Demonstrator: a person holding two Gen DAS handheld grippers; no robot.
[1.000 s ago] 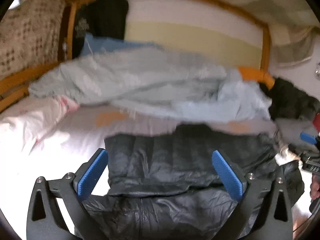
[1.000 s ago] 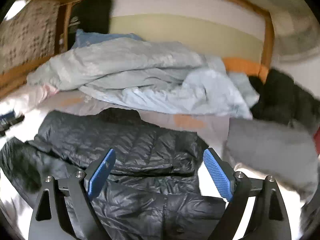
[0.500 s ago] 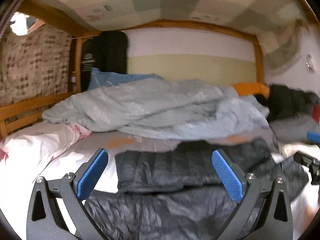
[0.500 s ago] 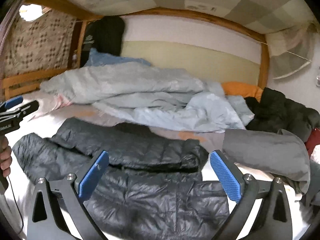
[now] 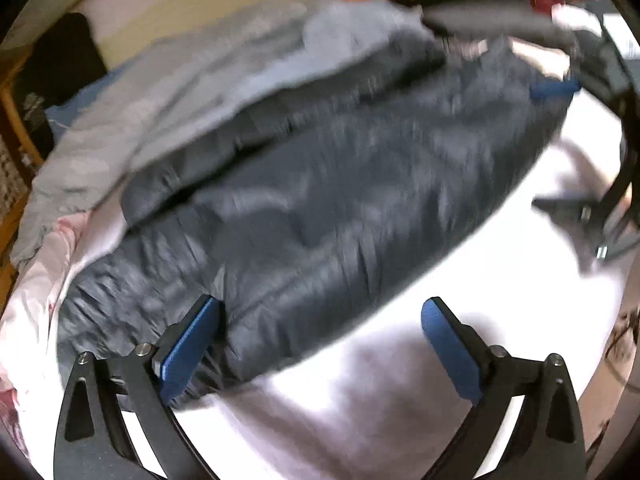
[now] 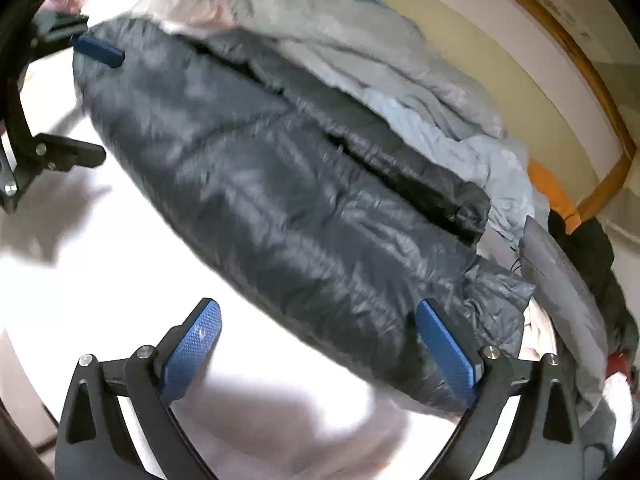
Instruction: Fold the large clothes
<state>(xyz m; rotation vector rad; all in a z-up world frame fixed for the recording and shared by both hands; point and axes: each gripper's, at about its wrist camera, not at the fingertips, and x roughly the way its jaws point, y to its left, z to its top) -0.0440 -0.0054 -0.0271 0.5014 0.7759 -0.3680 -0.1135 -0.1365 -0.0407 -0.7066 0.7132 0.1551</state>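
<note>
Tongs, two pairs, hand-held: left gripper [image 5: 320, 344] with jaws spread wide and nothing between its pads, one blue pad just over the near hem of the jacket, the other over bare sheet; right gripper [image 6: 316, 344] likewise spread wide though easing slightly inward, nothing clamped, one pad against the jacket's near edge and the other over bare sheet. Principal item: dark quilted down jacket [image 5: 340, 184], lying flat on the white bed sheet [image 5: 360, 400], already doubled with an upper layer laid over the lower, its long axis running between the two grippers; pictures blurred, so seams and zip cannot be read closely. Step in hand, by judgement: approach to the near hem at both ends, ahead of a further fold. Next move would call for both tongs to settle onto the hem edge, close on the slippery shell together, and carry it evenly so the padding does not slide. Surroundings: crumpled pale-blue duvet [image 6: 380, 64] touching the jacket's far side; grey garment [image 6: 560, 272] and black garment [image 6: 588, 240] beyond its end; wooden bed frame [image 6: 600, 128] behind. Containers: none visible in either view.
</note>
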